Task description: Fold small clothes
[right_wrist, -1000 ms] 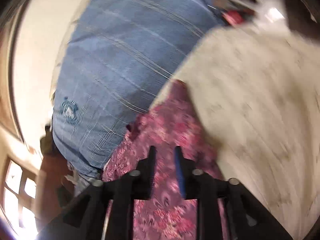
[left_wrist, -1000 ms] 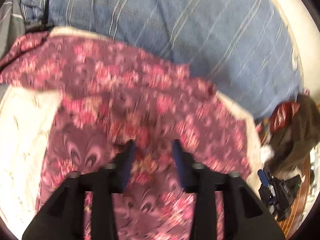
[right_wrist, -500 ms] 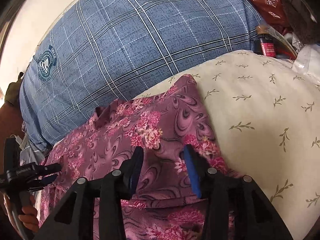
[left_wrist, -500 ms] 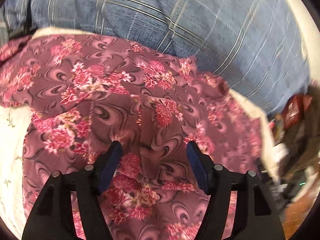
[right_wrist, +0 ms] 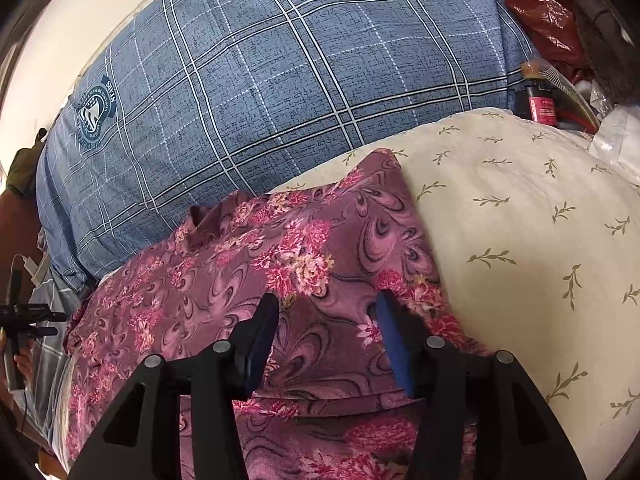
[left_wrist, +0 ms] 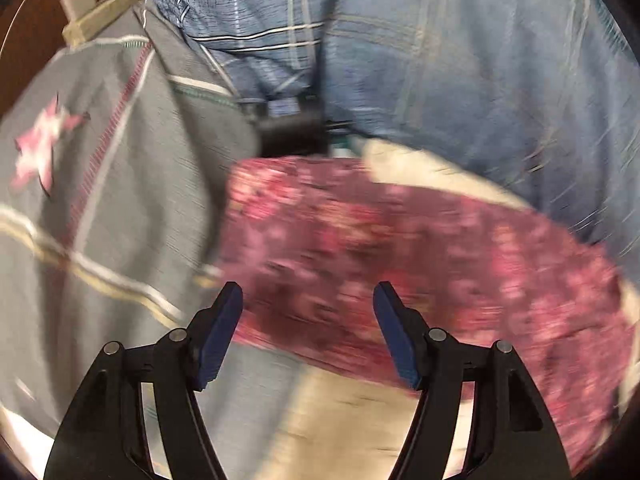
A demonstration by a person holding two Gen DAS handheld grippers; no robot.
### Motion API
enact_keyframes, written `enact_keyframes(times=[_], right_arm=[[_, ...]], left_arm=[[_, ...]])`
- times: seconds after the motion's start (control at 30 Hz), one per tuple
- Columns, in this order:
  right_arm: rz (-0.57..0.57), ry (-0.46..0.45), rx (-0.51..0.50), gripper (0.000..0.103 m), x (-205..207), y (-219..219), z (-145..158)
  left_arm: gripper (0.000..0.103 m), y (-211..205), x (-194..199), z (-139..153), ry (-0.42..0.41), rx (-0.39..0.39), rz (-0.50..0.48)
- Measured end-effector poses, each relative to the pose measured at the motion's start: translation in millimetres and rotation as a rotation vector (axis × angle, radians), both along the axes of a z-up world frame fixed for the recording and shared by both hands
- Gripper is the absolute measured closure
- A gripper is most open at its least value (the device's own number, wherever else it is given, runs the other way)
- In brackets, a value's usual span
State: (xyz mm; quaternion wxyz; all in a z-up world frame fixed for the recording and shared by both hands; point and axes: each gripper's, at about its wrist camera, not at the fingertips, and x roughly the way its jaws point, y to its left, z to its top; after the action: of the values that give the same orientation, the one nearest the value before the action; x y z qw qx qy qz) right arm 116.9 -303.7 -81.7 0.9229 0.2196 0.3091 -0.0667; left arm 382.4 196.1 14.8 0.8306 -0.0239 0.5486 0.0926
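Observation:
A maroon garment with pink flowers [right_wrist: 304, 264] lies folded on a cream sheet with leaf sprigs [right_wrist: 520, 220]. My right gripper [right_wrist: 326, 332] is open, hovering just over the garment's right part, holding nothing. In the blurred left wrist view the same garment [left_wrist: 400, 248] lies ahead and to the right. My left gripper [left_wrist: 306, 320] is open wide and empty, above the garment's near left edge. In the right wrist view, the left gripper [right_wrist: 28, 316] shows small at the far left.
A blue checked pillow [right_wrist: 280, 80] lies behind the garment, also in the left wrist view [left_wrist: 460, 60]. A grey striped cloth with a pink star [left_wrist: 100, 180] lies left. Red packets and a bottle [right_wrist: 540, 104] sit at the back right.
Both grippers opened and let go of the garment, which now lies on the sheet. My left gripper swung left toward the grey cloth. My right gripper has stayed nearly still since half a second ago.

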Motion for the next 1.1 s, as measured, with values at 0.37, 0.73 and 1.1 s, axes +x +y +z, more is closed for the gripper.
enact_keyframes(times=[0.37,0.73,1.1], right_arm=[[0.003,-0.012,0.021,0.048,-2.5,-2.2,-0.9],[0.003,-0.029,0.048,0.046,-5.8,-3.8,-1.7],[0.195,-0.019,0.04,0.045,22.5,72.5,36.8]], left_arm=[[0.065,8.5,19.4,-39.1,0.021,0.298,-0.048],[0.102,35.6,-24.2,37.8,-0.156,0.009,0.062],[0.102,-4.7,-34.0,67.1,-0.217,-0.08,0.019]])
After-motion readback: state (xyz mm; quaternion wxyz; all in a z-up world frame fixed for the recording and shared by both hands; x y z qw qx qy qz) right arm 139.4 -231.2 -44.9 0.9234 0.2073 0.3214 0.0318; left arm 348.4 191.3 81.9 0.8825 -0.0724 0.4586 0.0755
